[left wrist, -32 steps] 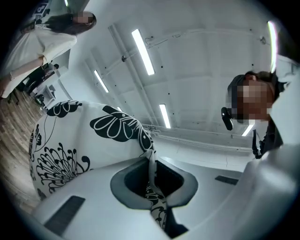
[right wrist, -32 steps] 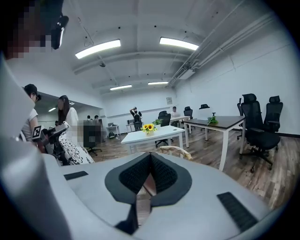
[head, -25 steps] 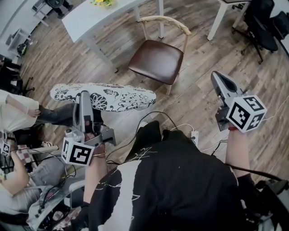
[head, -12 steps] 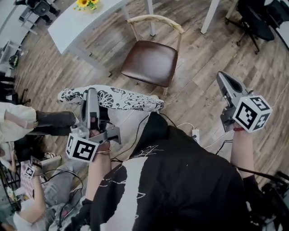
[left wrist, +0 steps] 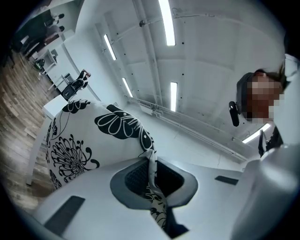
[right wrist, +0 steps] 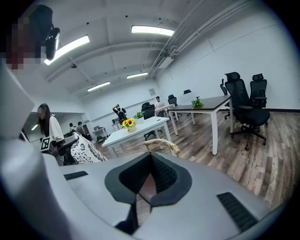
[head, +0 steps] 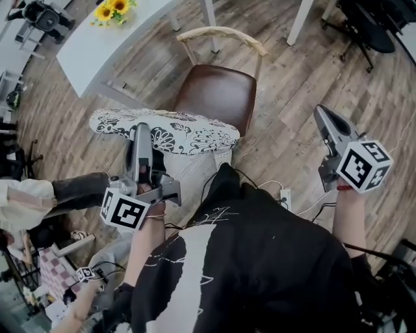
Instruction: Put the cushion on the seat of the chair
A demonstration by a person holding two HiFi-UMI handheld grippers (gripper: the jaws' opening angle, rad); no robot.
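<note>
Person: black top with white print [head: 247, 260], seen from above, one gripper in each hand.
Left gripper [head: 141, 133]: clenched on the cushion; its own view shows a fold of the flowered cloth pinched tight between the two pads.
Right gripper [head: 321, 116]: out at the person's right side, apart from the cushion; jaws drawn together with only a thin wedge of gap, nothing between them.
Power strip [head: 285, 195]: white, on the wooden floor [head: 292, 97] close to the person, cables running to it.
Cushion [head: 188, 133]: white with black flowers, held up off the floor and lying roughly flat, gripped near its near edge. In the head view its far edge overlaps the front edge of the chair seat; most of it hangs in front of the seat. Whether it touches the seat cannot be told.
Chair [head: 221, 91]: brown seat, bare beyond the cushion's edge; pale wooden back rail [head: 221, 32] at the seat's far edge.
Table [head: 97, 49]: white, beyond the chair to the left, with sunflowers [head: 110, 8] near its far edge.
Office chair [head: 367, 26]: black, far right.
</note>
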